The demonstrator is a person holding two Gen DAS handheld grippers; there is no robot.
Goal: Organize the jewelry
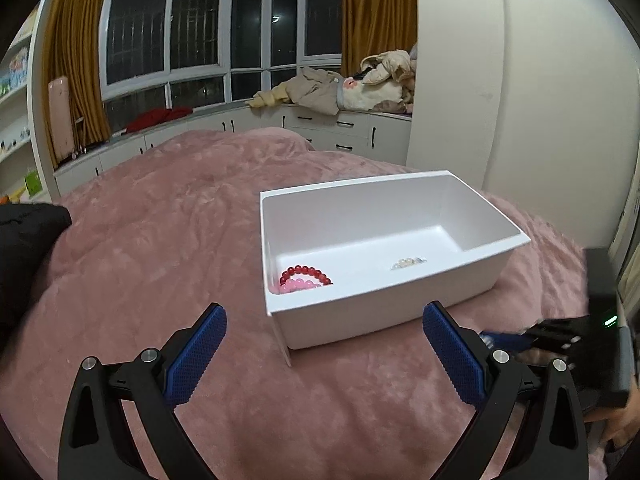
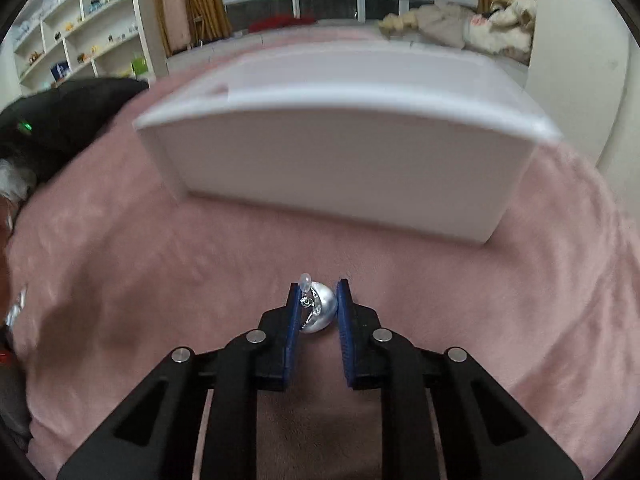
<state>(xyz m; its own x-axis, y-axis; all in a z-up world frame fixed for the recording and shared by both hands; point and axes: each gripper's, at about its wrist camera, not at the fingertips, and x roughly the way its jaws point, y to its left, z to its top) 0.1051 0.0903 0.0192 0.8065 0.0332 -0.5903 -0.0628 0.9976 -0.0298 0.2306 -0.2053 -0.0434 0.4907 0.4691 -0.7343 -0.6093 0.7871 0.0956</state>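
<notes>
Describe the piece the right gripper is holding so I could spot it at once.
Start at the white bin on the pink bedspread; in front of its near wall, the right gripper pinches a pearl earring. It is one silvery-white ball with a small silver hook and clear stopper, unlike the beaded bracelets inside the bin.

Two pairs of tongs, one in each view. Left tongs (image 1: 324,344): black plastic arms shaped like big forks, with long triangle holes cut in them. Blue bumpy pads (image 1: 196,356) on the inner faces, covered in tiny dots. Round silver screws (image 1: 149,355) on the joints, two on each arm. Right tongs (image 2: 318,306): same black arms, same blue pads (image 2: 345,320), same shiny silver screws (image 2: 257,336). Seen from the left wrist, at four o'clock: a black box body (image 1: 604,320) with a small green light (image 1: 610,322), and a bit of bare skin (image 1: 624,420) under it.
</notes>
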